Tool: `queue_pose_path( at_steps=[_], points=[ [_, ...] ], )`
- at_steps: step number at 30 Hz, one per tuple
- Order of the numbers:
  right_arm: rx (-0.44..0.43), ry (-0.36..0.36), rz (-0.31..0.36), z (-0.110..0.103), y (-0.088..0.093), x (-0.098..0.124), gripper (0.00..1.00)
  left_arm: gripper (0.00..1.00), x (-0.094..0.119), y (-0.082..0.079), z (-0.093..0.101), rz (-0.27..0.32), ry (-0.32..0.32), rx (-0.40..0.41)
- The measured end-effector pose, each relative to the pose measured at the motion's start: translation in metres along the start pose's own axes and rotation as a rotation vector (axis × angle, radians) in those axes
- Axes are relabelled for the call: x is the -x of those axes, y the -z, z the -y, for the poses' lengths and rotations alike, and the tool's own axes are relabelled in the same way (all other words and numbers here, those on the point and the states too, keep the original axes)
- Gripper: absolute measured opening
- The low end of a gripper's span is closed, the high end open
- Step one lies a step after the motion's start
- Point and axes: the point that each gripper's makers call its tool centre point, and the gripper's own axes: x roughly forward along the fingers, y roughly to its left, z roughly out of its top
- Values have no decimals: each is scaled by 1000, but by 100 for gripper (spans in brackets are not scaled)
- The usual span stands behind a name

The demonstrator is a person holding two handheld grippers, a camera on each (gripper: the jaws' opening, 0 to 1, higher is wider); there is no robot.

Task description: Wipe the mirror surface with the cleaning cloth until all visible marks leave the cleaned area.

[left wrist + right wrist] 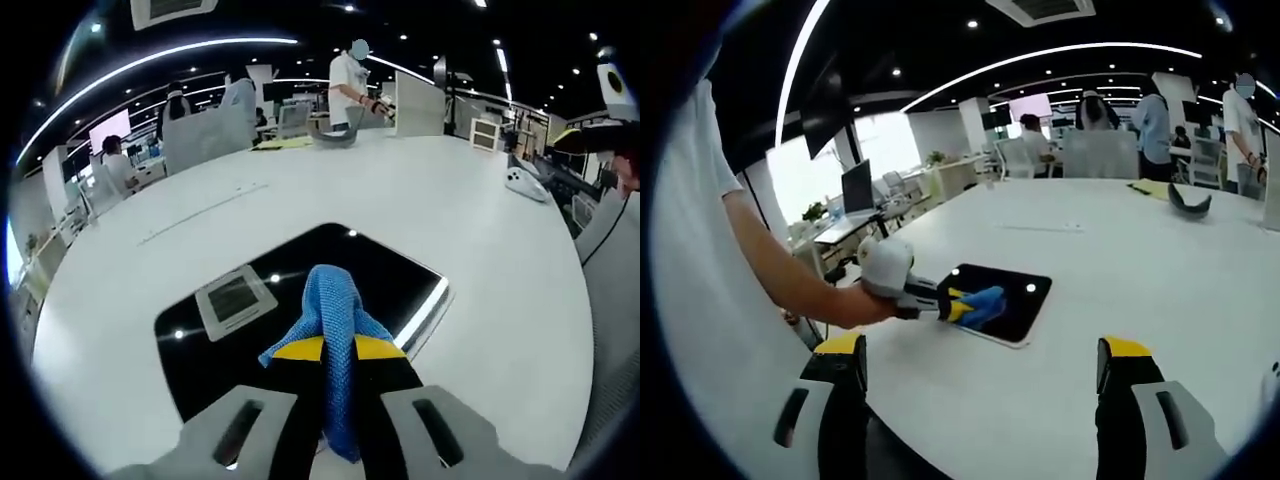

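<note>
**Wiping stroke under way on the mirror, cloth held by the left hand-held gripper**

Mirror (390,285), a dark rectangular panel with a pale bevelled edge, lies flat on the white desk (500,250) and reflects the ceiling lights and a ceiling vent. The cleaning cloth (335,335), blue and bunched, is clamped between the yellow-tipped jaws of the left hand-held gripper (338,350), which are narrowed onto it; its free end droops forward onto the glass near the mirror's middle. In the right gripper view the same left hand-held gripper (960,304) reaches in from the mirror's (1025,300) near-left edge, steered by a bare forearm (790,275), with the cloth (985,303) resting on the dark surface. The right hand-held gripper (980,375) hangs well apart from the mirror, above the desk (1120,250), jaws spread wide and holding nothing.

The step in hand appears to be the wipe itself, with the cloth at mid-panel. Whether marks remain cannot be told: reflections dominate the glass and any smears are too faint at this resolution. The next move calls for light downward pressure and overlapping passes towards the far and bevelled edges, keeping the cloth gripped and the mirror from sliding on the smooth desk.
</note>
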Motion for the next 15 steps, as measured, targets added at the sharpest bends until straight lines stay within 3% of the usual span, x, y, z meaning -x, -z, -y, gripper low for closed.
queue_pose_path(
  at_steps=[15],
  points=[
    [-2,-2,-9,0,2,-2,95,7,-6,-3,-13,5,-10,-3]
  ],
)
